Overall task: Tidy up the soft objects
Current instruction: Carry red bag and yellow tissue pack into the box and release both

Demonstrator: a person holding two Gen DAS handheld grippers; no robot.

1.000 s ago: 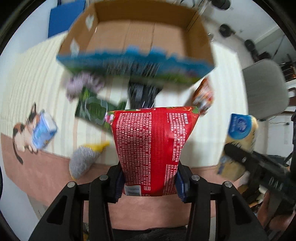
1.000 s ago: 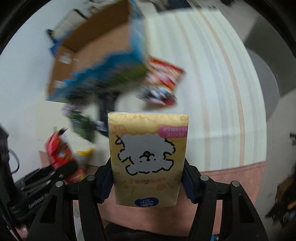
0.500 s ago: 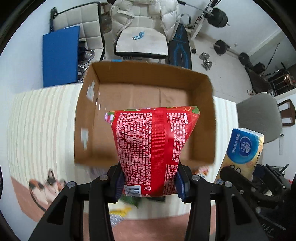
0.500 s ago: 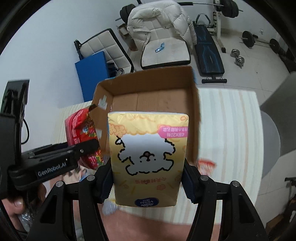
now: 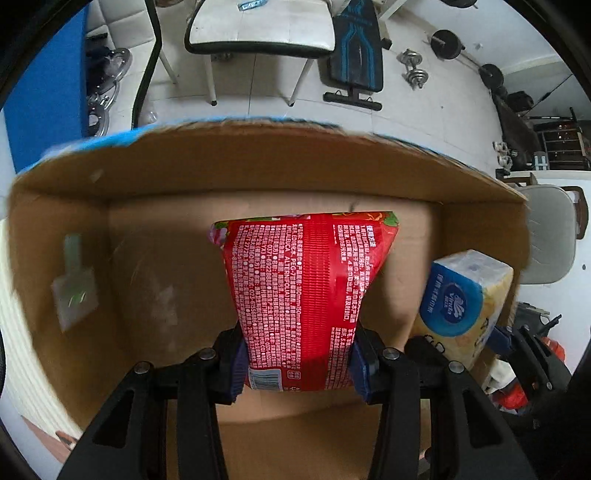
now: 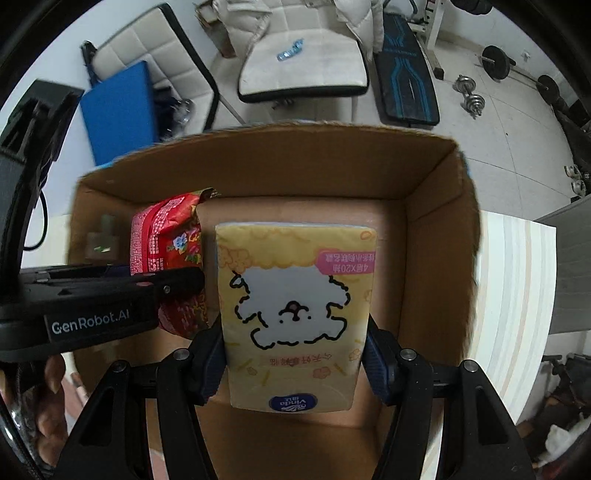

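Note:
My left gripper (image 5: 298,363) is shut on a red soft pack (image 5: 304,295) with white print and holds it inside the open cardboard box (image 5: 258,173). My right gripper (image 6: 295,363) is shut on a yellow tissue pack (image 6: 295,310) with a white dog drawing, also inside the box (image 6: 439,236). In the left wrist view the tissue pack (image 5: 461,306) is at the right. In the right wrist view the red pack (image 6: 170,240) and the left gripper (image 6: 110,306) are at the left. Both packs hang side by side over the bare box floor.
The box stands on a striped cloth (image 6: 517,295). Behind it on the floor are a white chair (image 5: 258,29), a blue board (image 6: 118,110), a black bench (image 6: 406,88) and dumbbells (image 5: 415,70). A grey chair (image 5: 550,236) stands at the right.
Both grippers have moved forward and down into the box with their packs. The box now fills both views and the table items are out of sight.

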